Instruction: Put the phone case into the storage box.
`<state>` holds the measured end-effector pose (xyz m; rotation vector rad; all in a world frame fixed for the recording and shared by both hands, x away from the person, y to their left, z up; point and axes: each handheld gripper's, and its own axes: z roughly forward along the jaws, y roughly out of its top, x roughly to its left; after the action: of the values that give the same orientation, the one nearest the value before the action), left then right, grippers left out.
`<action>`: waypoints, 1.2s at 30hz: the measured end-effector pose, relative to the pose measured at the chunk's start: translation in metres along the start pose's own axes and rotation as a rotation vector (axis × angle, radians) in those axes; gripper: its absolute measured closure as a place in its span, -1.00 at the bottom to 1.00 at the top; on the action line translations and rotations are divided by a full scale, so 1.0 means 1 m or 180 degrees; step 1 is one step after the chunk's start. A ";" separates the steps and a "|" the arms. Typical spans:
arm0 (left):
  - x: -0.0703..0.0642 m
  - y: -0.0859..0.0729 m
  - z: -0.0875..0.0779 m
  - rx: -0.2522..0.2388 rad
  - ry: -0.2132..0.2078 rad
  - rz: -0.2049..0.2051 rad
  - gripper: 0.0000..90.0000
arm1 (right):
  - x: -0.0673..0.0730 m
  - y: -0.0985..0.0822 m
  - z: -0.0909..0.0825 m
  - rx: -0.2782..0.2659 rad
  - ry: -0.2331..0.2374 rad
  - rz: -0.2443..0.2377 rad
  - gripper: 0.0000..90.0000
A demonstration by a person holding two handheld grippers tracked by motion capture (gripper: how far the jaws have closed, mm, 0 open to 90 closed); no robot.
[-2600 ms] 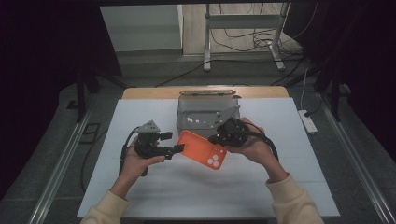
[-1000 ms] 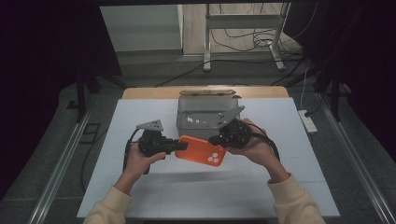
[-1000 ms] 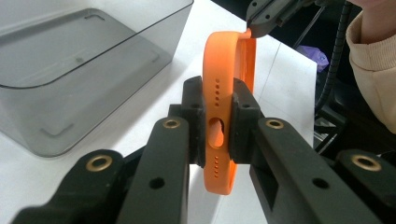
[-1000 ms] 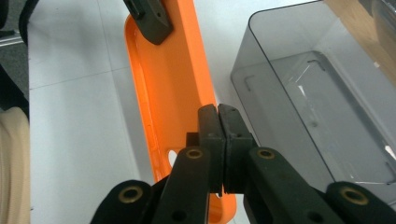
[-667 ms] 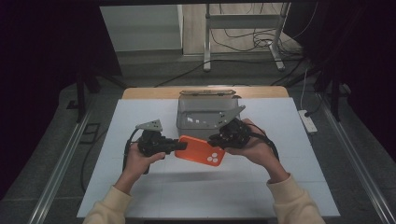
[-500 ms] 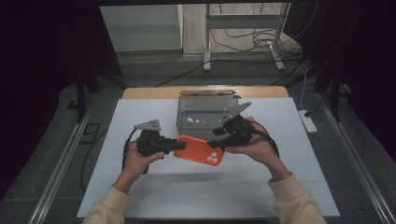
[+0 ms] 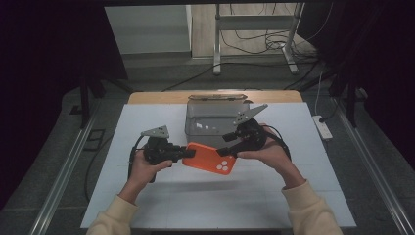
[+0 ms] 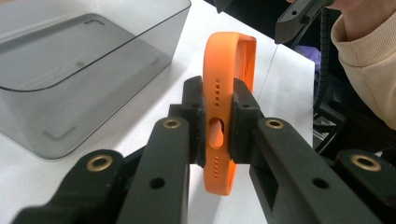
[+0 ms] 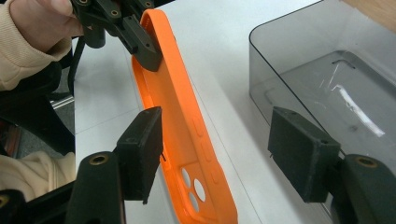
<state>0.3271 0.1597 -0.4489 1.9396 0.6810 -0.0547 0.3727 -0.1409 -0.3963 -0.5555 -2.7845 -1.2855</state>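
Orange phone case (image 8: 219,116): light, flexible, rubbery. Left hand-held gripper (image 8: 217,123) clamps bottom edge; right hand-held gripper (image 9: 217,154) just opened wide. Grip rims.

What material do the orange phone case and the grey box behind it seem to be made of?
The orange phone case looks like soft silicone or rubbery plastic: matte, even colour, rounded edges, moulded button bumps and punched holes. I cannot tell how flexible it is. The grey box looks like hard, smoke-tinted clear plastic: the white table shows through its walls, and its smooth surface carries glossy reflections.
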 end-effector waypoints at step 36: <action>0.000 -0.001 0.002 0.0002 0.0018 -0.0013 0.78 | -0.004 -0.004 0.023 0.0093 0.0209 0.0155 -0.14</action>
<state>0.3273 0.1581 -0.4506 1.9397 0.6889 -0.0522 0.3781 -0.1277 -0.4148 -0.5652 -2.7146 -1.2286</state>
